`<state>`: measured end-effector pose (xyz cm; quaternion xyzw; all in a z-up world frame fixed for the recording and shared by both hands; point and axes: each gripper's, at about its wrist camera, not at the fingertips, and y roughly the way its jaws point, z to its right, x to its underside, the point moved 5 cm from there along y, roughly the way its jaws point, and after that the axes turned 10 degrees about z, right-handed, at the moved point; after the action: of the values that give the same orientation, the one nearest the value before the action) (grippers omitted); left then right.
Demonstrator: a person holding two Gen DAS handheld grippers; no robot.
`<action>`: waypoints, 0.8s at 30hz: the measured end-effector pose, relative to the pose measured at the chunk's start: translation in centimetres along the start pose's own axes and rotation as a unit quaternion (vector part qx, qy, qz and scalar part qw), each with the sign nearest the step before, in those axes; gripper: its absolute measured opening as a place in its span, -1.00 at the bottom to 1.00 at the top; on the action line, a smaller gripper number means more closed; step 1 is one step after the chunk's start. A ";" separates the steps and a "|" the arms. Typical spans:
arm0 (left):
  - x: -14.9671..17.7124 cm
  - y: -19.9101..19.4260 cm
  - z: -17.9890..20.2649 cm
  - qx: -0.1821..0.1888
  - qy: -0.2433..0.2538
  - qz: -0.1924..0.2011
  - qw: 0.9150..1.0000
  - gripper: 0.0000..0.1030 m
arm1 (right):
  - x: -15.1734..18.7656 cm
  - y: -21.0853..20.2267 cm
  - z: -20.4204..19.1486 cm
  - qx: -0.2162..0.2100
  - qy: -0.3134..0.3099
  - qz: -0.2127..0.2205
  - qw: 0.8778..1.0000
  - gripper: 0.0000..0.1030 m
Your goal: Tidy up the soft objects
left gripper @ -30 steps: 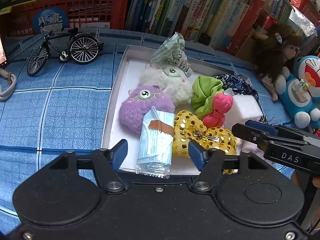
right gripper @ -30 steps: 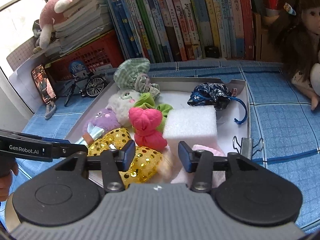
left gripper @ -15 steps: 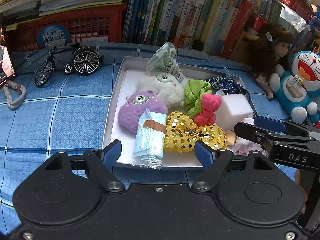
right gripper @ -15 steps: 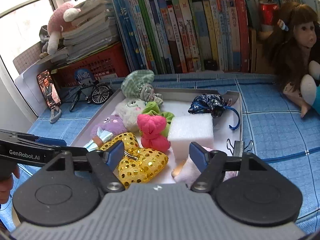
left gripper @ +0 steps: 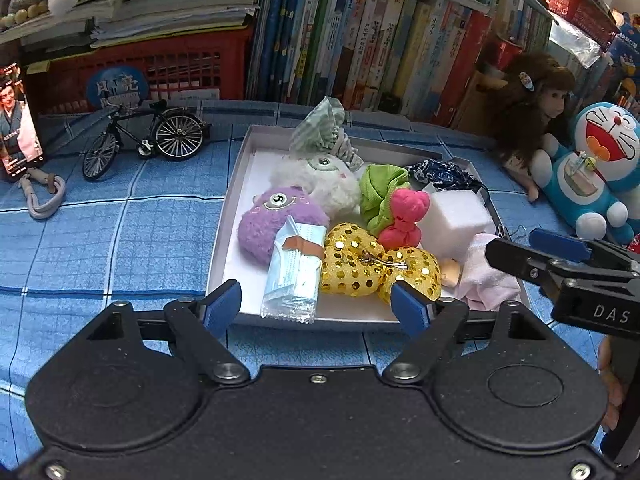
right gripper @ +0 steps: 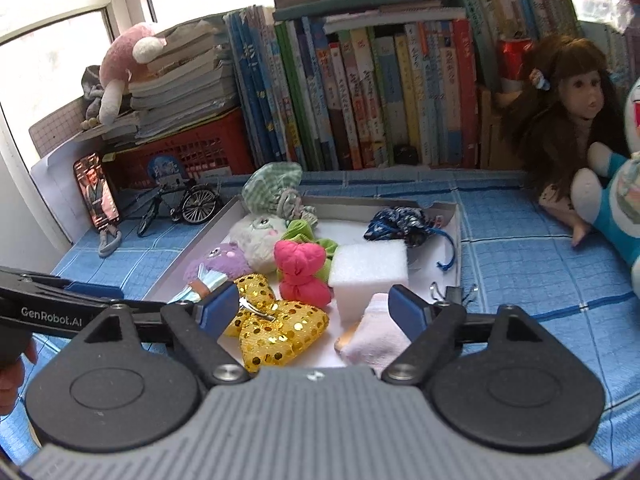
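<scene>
A white tray (left gripper: 236, 184) on the blue cloth holds several soft things: a purple plush (left gripper: 264, 220), a white plush (left gripper: 320, 178), a packed blue mask (left gripper: 294, 270), a gold sequin bow (left gripper: 360, 264), a pink knot (left gripper: 404, 216), a green scrunchie (left gripper: 378, 192), a white foam block (left gripper: 454, 216) and a pale pink sock (left gripper: 486, 276). My left gripper (left gripper: 316, 308) is open and empty, just in front of the tray's near edge. My right gripper (right gripper: 310, 308) is open and empty, above the tray's near right corner, over the bow (right gripper: 280, 328) and sock (right gripper: 376, 338).
A model bicycle (left gripper: 144, 140) and a phone (left gripper: 18, 120) stand left of the tray. A doll (left gripper: 532, 120) and a blue cat plush (left gripper: 592, 172) sit at the right. Books and a red basket (left gripper: 160, 64) line the back. A binder clip (right gripper: 452, 292) lies by the tray.
Both grippers have pulled back and up from the tray, and their jaws have opened wider. The things in the tray have not moved.
</scene>
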<state>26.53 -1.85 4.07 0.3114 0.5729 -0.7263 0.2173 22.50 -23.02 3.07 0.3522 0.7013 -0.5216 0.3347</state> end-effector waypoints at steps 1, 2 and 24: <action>0.1 -0.3 0.1 -0.001 0.000 0.002 1.000 0.57 | 0.0 -0.3 0.0 0.001 -0.001 0.004 1.000 0.78; 0.1 -0.7 0.1 -0.002 0.002 0.005 1.000 0.57 | -0.1 -0.6 -0.1 0.002 -0.001 0.009 1.000 0.81; 1.4 -8.6 3.5 -0.015 0.042 0.108 0.993 0.70 | 0.2 -9.2 -1.8 0.001 -0.041 0.090 0.995 1.00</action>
<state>18.99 -3.07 9.57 0.3988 0.5553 -0.6762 0.2746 14.45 -23.22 7.90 0.3930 0.6517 -0.5043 0.4082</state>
